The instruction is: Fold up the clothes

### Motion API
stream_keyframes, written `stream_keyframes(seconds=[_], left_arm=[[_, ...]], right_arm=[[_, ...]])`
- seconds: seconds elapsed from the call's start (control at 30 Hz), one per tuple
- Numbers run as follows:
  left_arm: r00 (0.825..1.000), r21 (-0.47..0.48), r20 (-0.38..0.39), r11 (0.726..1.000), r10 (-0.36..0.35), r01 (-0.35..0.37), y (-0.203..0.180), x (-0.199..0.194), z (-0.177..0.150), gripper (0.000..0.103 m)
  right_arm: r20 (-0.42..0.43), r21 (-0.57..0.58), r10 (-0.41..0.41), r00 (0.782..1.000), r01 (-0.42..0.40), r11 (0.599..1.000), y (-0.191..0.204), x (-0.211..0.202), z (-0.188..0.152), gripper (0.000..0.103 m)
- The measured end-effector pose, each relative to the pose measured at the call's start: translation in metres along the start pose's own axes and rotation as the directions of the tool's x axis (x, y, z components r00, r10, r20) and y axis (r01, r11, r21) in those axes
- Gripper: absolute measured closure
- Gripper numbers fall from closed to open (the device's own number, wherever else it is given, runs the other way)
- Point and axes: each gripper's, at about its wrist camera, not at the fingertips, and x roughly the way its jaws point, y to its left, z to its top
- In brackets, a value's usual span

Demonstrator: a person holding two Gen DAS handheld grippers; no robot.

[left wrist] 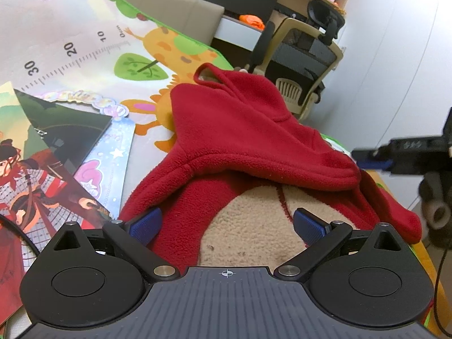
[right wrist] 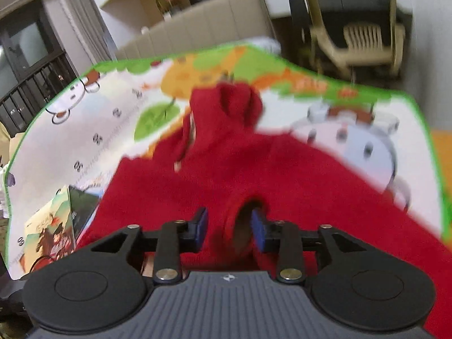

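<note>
- we found the red fleece garment (left wrist: 248,130) lying on the cartoon play mat (left wrist: 84,36), partly doubled over, with its beige lining (left wrist: 254,231) turned up at the near end.
- we saw the left gripper (left wrist: 227,224) with its jaws spread wide, one blue pad (left wrist: 145,224) touching the red edge and the other over the lining; nothing was clamped between them.
- we saw the right gripper (right wrist: 229,228) with its jaws narrowed around a bunched fold of fleece beside an opening, probably a cuff or armhole. the view was blurred, so we could not tell whether the pads truly pinched the fabric.
- we judged the step in hand to be taking hold of the near edge for a fold toward the far end.
- to do it well, we advised closing the left jaws on both layers, red and beige together, so the lining did not slip out.
- we advised lifting both sides evenly and keeping the fabric clear of the picture books (left wrist: 56,163) lying just beside the garment on the mat.
</note>
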Motion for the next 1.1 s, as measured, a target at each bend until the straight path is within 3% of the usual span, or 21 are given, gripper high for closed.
stream_keyframes(seconds=[0.07,0.1,0.13,0.2,0.23,0.3,0.33,0.4,0.53,0.57,0.63,0.77,0.83,0.87,1.0,1.1], left_arm=[[1.0,-0.002,0.001,1.0,-0.001,0.001,0.0,0.0,0.0,0.001],[1.0,-0.003,0.001,1.0,0.0,0.0,0.0,0.0,0.0,0.001],[1.0,-0.002,0.0,1.0,0.001,-0.001,0.0,0.0,0.0,0.001],[1.0,-0.001,-0.001,1.0,0.004,-0.004,0.0,0.0,0.0,0.001],[1.0,-0.001,-0.001,1.0,0.004,-0.004,0.0,0.0,0.0,0.001],[1.0,0.001,0.002,1.0,0.003,-0.003,-0.001,0.0,0.0,0.001],[1.0,0.004,0.003,1.0,0.002,-0.002,-0.001,0.0,0.0,0.001],[1.0,0.002,0.002,1.0,0.004,-0.004,-0.001,0.0,0.0,0.001],[1.0,-0.035,0.006,0.999,0.008,-0.008,0.004,-0.001,-0.001,0.001],[1.0,-0.042,0.01,0.999,0.007,-0.007,0.005,-0.002,-0.001,0.001],[1.0,-0.018,-0.002,0.999,0.028,-0.028,0.0,-0.002,-0.001,0.001],[0.995,0.109,-0.052,0.991,0.084,-0.078,-0.021,0.007,0.0,0.0],[0.991,0.147,-0.072,0.984,0.111,-0.099,-0.028,0.013,0.0,0.0],[0.989,0.159,-0.077,0.981,0.124,-0.111,-0.03,0.014,-0.001,0.0],[0.987,0.169,-0.068,0.977,0.143,-0.13,-0.031,0.01,-0.004,0.0],[0.988,0.144,-0.065,0.981,0.142,-0.132,-0.027,0.007,-0.003,0.0]], right_arm=[[-0.036,-0.006,0.004,0.999,-0.004,1.0,0.004,0.017,0.0,0.068],[-0.044,-0.025,-0.001,0.999,0.0,1.0,0.012,0.029,0.003,0.078],[-0.03,-0.059,-0.007,1.0,0.006,0.998,0.022,0.036,0.012,0.094],[0.074,-0.145,0.031,0.997,-0.02,0.989,0.051,0.024,0.037,0.094],[0.164,-0.183,0.071,0.984,-0.04,0.982,0.064,0.004,0.049,0.095],[0.341,-0.255,0.154,0.927,-0.066,0.965,0.084,-0.038,0.072,0.095],[0.373,-0.268,0.173,0.911,-0.073,0.961,0.087,-0.048,0.077,0.095],[0.39,-0.271,0.19,0.901,-0.085,0.959,0.085,-0.059,0.083,0.094],[0.288,-0.213,-0.053,0.956,0.118,0.97,0.046,-0.014,0.054,0.094],[0.244,-0.183,-0.135,0.96,0.183,0.966,0.029,0.002,0.043,0.094],[0.195,-0.125,-0.261,0.946,0.288,0.95,-0.002,0.014,0.021,0.094],[0.214,-0.015,-0.177,0.961,0.184,0.983,-0.034,-0.025,-0.001,0.091],[0.239,-0.042,-0.124,0.963,0.138,0.99,-0.028,-0.038,-0.002,0.068],[0.248,-0.059,-0.103,0.963,0.121,0.991,-0.022,-0.039,0.001,0.062],[0.24,-0.063,-0.011,0.971,0.027,0.998,0.003,-0.015,0.018,0.053],[0.204,-0.042,0.024,0.979,-0.015,0.999,0.018,0.026,0.027,0.048]])
